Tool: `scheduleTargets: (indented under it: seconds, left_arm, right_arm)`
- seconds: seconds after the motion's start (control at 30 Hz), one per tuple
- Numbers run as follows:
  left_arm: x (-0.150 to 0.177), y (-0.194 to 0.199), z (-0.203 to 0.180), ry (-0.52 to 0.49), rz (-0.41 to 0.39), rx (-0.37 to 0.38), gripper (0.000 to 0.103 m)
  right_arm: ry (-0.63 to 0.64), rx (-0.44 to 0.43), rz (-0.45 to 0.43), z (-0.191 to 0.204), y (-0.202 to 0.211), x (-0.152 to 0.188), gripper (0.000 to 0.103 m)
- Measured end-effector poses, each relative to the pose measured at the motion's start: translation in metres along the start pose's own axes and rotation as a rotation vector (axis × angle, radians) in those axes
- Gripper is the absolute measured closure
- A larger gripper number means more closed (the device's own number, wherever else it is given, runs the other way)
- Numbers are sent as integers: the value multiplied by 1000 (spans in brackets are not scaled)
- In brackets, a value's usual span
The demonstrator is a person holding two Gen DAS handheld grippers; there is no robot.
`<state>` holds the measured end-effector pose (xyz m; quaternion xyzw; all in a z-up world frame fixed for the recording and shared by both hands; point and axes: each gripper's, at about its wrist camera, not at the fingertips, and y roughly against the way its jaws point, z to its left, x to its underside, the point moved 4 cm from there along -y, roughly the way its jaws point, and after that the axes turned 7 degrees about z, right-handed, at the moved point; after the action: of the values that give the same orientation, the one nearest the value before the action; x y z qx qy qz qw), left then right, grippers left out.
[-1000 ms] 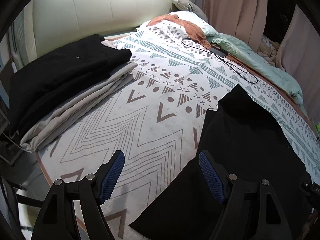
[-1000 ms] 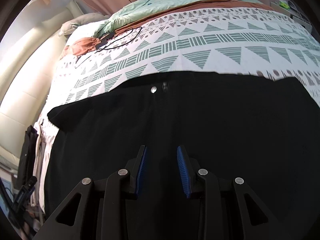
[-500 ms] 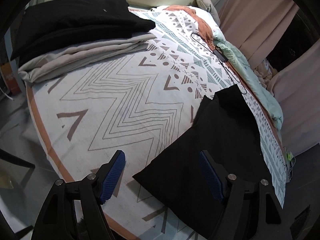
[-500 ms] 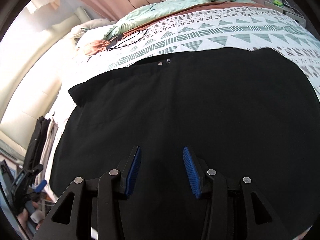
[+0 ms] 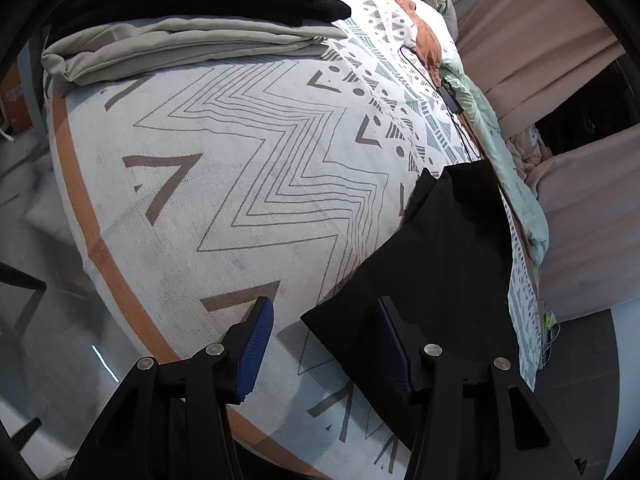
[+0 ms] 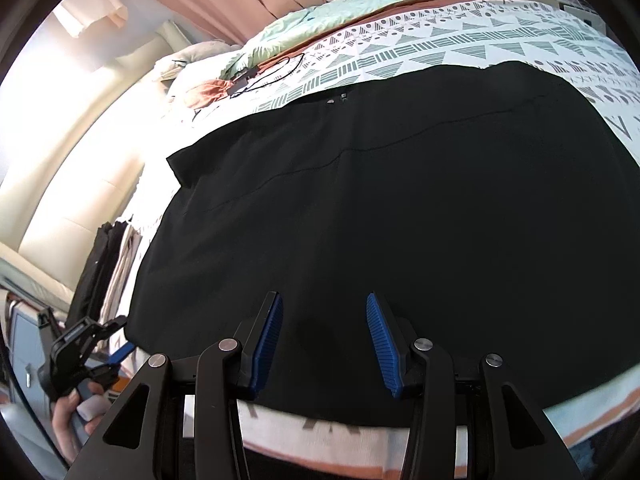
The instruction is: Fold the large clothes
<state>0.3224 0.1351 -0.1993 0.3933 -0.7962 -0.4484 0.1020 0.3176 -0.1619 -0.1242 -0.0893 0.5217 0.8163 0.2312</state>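
The black garment lies spread flat on the bed, near its front edge. The fabric is smooth and matte, with a thin seam line running across it and two small metal fasteners at its far hem. In the left wrist view one pointed corner of the garment reaches toward the bed's edge.

Left claw: jaws part open and just closing. The garment corner lies between the blue ribbed pads, close to the right pad; contact cannot be confirmed. In the right wrist view this claw appears at lower left, held in a hand.

Right claw: jaws part open over the garment's near hem, gripping nothing; the pads stand apart from the cloth.

The bed cover is a coarse white weave printed with grey zigzags, triangles and dots, bordered by an orange band. A folded stack, grey cloth under black, sits near the padded cream headboard. A black cable lies on the cover beyond the garment. A mint quilt is bunched along the far side, before pink curtains.
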Motion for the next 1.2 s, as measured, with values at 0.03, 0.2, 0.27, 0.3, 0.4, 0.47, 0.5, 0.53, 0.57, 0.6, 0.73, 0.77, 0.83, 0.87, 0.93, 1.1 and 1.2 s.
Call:
scheduleTargets:
  seconds: [0.03, 0.2, 0.27, 0.3, 0.4, 0.47, 0.5, 0.53, 0.57, 0.6, 0.73, 0.77, 0.83, 0.87, 0.93, 1.1, 1.2]
  left_arm:
    - [0, 0, 1, 3, 3, 6, 50]
    - [4, -5, -4, 15, 45, 90, 50]
    - [5, -9, -8, 5, 69, 91, 50]
    - [5, -12, -9, 4, 80, 86, 50]
    - [5, -18, -10, 7, 89, 80, 50]
    - [5, -19, -13, 5, 84, 72, 50]
    - [5, -21, -14, 2, 81, 68, 50]
    - [4, -22, -15, -1, 80, 66, 50]
    - [4, -23, -17, -2, 80, 67, 50]
    - [3, -24, -19, -2, 81, 68, 50]
    - [1, -29, -24, 4, 79, 66, 50]
    - [1, -30, -25, 4, 81, 64, 50]
    - [1, -29, -28, -3, 78, 63, 50]
    - [1, -28, -30, -9, 78, 67, 50]
    - [1, -30, -32, -13, 82, 70, 50]
    - [-5, -45, -34, 2, 108, 60, 52]
    - [-5, -45, -36, -9, 98, 44, 67]
  right_arm:
    - [0, 5, 3, 0, 1, 3, 58]
    - [36, 2, -6, 10, 11, 20, 58]
    - [55, 14, -9, 15, 13, 27, 58]
    - [62, 24, -9, 16, 13, 29, 58]
    - [62, 80, 22, 15, 6, 33, 59]
    - [78, 107, 41, 16, 0, 33, 58]
    - [89, 123, 53, 17, -4, 33, 58]
    - [94, 133, 61, 17, -6, 34, 58]
    - [100, 144, 73, 17, -11, 33, 58]
    - [102, 153, 78, 17, -15, 32, 58]
    - [106, 183, 84, 14, -29, 25, 61]
    - [106, 188, 87, 14, -33, 23, 62]
    - [110, 202, 91, 13, -40, 19, 67]
    - [112, 207, 92, 12, -42, 17, 70]
    - [115, 207, 94, 10, -47, 10, 77]
    - [91, 177, 99, 1, -51, -2, 89]
    - [76, 160, 98, -1, -53, -5, 90]
